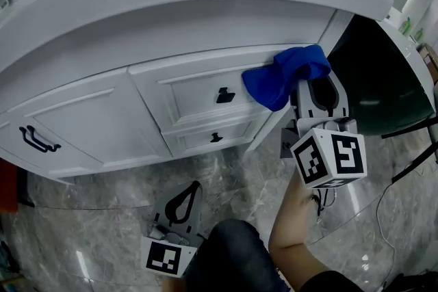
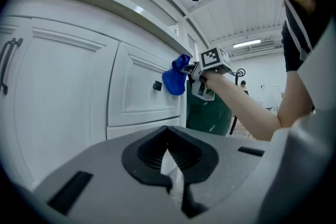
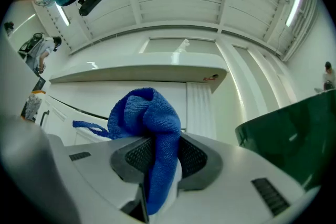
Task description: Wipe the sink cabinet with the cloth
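While the left gripper [image 1: 192, 189] hangs low near the floor, jaws together on nothing, the blue cloth [image 1: 282, 76] sits against the sink cabinet [image 1: 96, 113] at the top drawer's [image 1: 198, 87] right corner, clamped in the right gripper [image 1: 309, 87]. Looks like mid-wipe to me; next move probably needs a steady sweep across the front.

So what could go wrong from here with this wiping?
1. The right gripper pinches only a narrow fold of the cloth. The rest is bunched loose, so rubbing might pull it free.
2. The black knob on the drawer sits close beside the cloth, so a sweep that way could snag it.
3. The bunch is small, so the hard jaws might scrape the white cabinet.
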A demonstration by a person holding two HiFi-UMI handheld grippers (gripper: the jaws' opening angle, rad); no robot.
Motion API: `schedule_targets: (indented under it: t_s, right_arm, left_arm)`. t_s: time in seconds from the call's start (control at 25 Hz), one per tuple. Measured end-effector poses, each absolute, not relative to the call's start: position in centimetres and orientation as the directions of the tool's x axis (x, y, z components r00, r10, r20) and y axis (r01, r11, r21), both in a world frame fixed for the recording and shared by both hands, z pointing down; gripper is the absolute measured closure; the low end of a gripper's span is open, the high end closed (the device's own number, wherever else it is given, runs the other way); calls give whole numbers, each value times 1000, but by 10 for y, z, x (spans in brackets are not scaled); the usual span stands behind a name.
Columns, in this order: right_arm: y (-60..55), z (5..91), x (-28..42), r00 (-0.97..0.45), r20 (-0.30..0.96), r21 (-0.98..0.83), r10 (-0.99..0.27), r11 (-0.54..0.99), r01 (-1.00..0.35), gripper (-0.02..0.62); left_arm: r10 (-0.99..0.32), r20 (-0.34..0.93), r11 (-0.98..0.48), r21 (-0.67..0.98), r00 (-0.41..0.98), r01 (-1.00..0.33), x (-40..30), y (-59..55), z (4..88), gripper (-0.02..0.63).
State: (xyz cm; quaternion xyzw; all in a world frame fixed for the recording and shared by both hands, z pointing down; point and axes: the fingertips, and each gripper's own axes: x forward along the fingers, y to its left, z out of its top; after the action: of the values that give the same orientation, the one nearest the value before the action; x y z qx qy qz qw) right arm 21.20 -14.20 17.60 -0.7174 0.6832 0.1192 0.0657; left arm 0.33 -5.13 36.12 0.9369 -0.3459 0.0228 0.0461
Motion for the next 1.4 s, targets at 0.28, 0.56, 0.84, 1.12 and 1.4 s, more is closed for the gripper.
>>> schedule_targets:
  t_s: [0.28, 0.56, 0.84, 1.12, 1.4]
  right_arm:
    - [-139, 177, 240, 141, -248, 86, -959, -166, -982, 480]
    - [-126, 183, 175, 33, -255, 31, -966, -42, -999, 480]
    - [-140, 193, 17, -369, -246, 95, -896, 357, -929, 480]
    - [-161, 221, -21, -426, -206, 78, -881, 419, -905, 480]
    - [-161, 219, -19, -466, -226, 128, -855, 449, -885, 480]
  left_arm:
    - [-620, 42, -783, 24, 783, -622, 13, -64, 330, 606]
    - [-695, -60, -719, 53, 716, -693, 2, -92, 290, 606]
    - [-770, 32, -637, 18, 637, -771, -23, -96, 329, 606]
    - [-811, 43, -584, -3, 584, -812, -49, -103, 345, 606]
    - [-787, 63, -616, -6, 614, -788, -33, -106, 358, 606]
